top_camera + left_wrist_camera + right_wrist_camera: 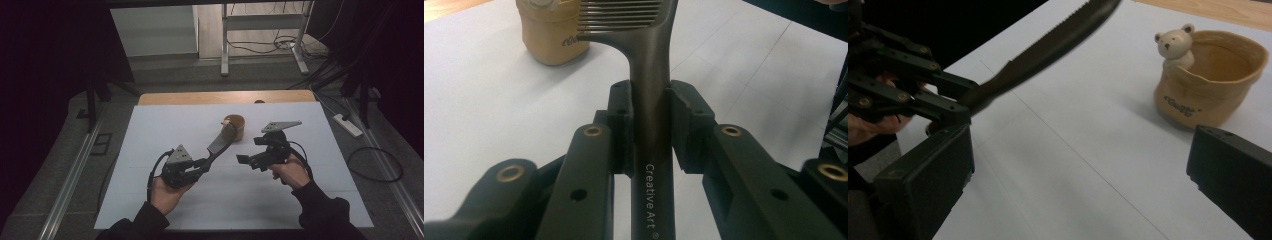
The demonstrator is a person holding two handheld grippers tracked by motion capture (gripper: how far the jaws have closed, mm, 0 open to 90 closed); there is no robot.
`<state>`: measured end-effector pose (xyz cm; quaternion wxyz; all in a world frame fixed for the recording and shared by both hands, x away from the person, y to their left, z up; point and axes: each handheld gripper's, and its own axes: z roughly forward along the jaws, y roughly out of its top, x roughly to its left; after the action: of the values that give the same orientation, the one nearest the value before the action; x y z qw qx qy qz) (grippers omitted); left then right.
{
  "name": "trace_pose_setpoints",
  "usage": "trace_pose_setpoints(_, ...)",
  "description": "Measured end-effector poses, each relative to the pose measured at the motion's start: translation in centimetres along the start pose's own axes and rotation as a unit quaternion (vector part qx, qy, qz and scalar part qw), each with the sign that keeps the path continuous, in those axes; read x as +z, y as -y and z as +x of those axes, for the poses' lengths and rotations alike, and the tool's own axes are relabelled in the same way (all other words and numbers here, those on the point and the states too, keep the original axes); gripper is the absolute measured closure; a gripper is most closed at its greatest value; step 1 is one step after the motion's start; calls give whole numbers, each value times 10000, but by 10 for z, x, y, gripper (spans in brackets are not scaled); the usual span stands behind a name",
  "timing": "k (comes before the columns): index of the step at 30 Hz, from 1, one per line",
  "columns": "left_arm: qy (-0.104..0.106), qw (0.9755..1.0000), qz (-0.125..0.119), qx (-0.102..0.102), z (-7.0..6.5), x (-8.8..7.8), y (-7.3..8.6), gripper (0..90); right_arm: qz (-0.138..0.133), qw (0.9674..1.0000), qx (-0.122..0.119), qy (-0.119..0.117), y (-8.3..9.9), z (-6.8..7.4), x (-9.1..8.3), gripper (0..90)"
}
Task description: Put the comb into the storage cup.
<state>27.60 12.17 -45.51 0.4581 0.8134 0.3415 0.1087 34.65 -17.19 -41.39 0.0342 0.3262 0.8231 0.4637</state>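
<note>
I hold the comb (651, 100) by its handle, left gripper (650, 125) jaws clenched on it, teeth over the cup (234, 126). It's light, stiff, slippery. Right gripper (1083, 175) jaws released.

This looks like a lab or recording studio. A white-covered table (165, 125) stands between black curtains (55, 45), with metal rails (70, 180) on the grey floor at left and right. Far behind, cables (280, 45) sprawl around a metal-framed desk (262, 30); a power strip (347, 125) lies at right.
</note>
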Motion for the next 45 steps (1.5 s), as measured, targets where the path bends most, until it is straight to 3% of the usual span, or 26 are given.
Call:
trace_pose_setpoints(9, 9, 10000, -88, 17, -1, 7, -2, 720, 155, 9996, 211, 43, -10, -2, 8, 0)
trace_pose_setpoints(24, 32, 9998, -142, 111, -6, 21, -8, 720, 360, 9980, 520, -88, -22, -9, 24, 0)
trace_pose_setpoints(39, 14, 9997, -195, 121, -8, 28, -10, 720, 324, 9940, 937, -463, -33, -17, 33, 0)
trace_pose_setpoints(45, -37, 9997, -176, 187, -9, 28, -11, 720, 400, 9923, 1073, -471, -32, -20, 35, 0)
